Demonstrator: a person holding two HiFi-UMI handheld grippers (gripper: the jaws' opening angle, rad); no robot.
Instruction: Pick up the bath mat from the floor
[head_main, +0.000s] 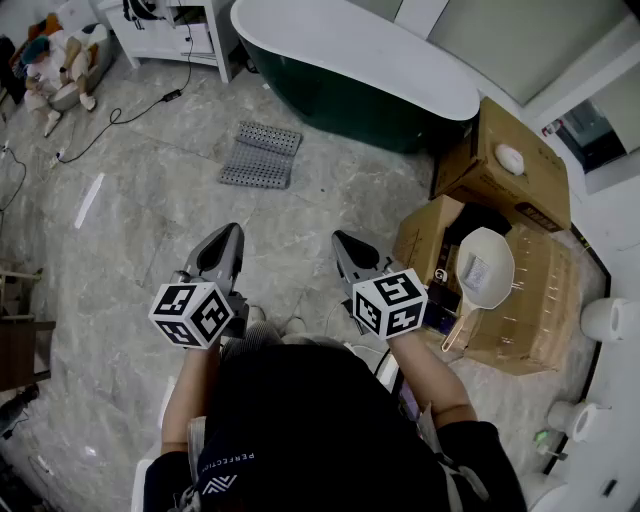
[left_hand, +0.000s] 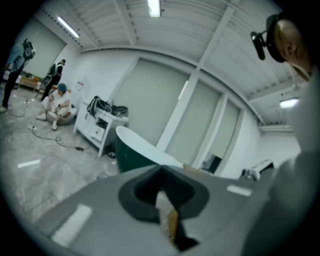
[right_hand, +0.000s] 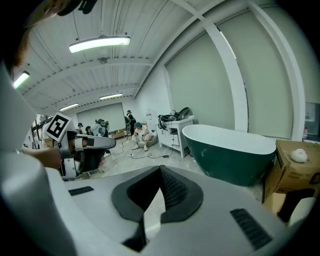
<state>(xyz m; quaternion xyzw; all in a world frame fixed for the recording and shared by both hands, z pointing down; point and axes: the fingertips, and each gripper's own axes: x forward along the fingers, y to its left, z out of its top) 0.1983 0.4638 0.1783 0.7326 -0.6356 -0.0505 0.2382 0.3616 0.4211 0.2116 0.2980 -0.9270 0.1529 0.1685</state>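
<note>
The grey perforated bath mat (head_main: 262, 155) lies flat on the marble floor, just in front of the dark green bathtub (head_main: 360, 60). Both grippers are held side by side at waist height, well short of the mat and pointing toward it. My left gripper (head_main: 234, 231) is shut with nothing in it, and its jaws meet in its own view (left_hand: 161, 168). My right gripper (head_main: 338, 239) is also shut and holds nothing (right_hand: 160, 168). The mat does not show in either gripper view. The left gripper (right_hand: 85, 142) appears at the left of the right gripper view.
Cardboard boxes (head_main: 520, 160) stand at the right, one bearing a white scoop-shaped dish (head_main: 485, 268). A white cabinet (head_main: 165, 35) is at the back left, with a cable (head_main: 120, 115) across the floor. People sit at the far left (head_main: 60, 65).
</note>
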